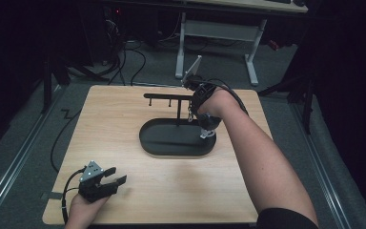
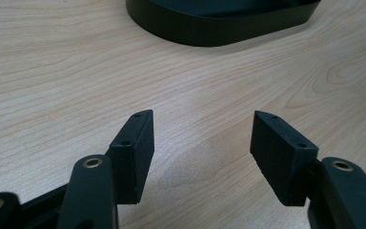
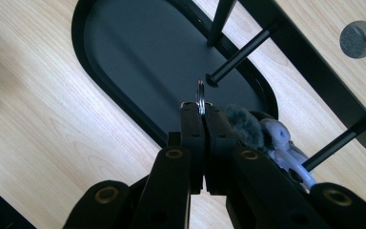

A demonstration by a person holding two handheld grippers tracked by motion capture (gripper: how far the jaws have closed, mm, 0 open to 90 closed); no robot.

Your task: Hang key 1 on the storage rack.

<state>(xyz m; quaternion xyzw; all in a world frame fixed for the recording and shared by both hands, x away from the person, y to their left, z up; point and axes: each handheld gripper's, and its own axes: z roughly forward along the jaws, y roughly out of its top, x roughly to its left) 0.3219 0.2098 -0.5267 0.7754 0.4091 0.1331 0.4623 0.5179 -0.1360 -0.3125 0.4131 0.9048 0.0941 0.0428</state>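
My right gripper [image 1: 194,117] hangs over the right end of a black oval tray [image 1: 157,143]. Its jaws are shut on a small metal key ring [image 3: 201,98]. From the ring a fluffy grey and white charm [image 3: 267,136] dangles beside the jaws, and the charm [image 1: 207,132] hangs just above the tray. The ring is edge-on, just short of the tip of a thin black peg [image 3: 238,57] on the tray's T-shaped rack [image 1: 169,96]. My left gripper [image 1: 109,182] rests near the table's front left corner, open, with bare wood between its fingertips [image 2: 136,143].
The wooden table [image 1: 124,114] stands on a grey floor with cables at the left. A white desk frame [image 1: 219,33] stands behind it. A second peg [image 3: 336,145] sticks out of the rack bar [image 3: 314,52]. A grey round disc [image 3: 358,39] lies beyond the bar.
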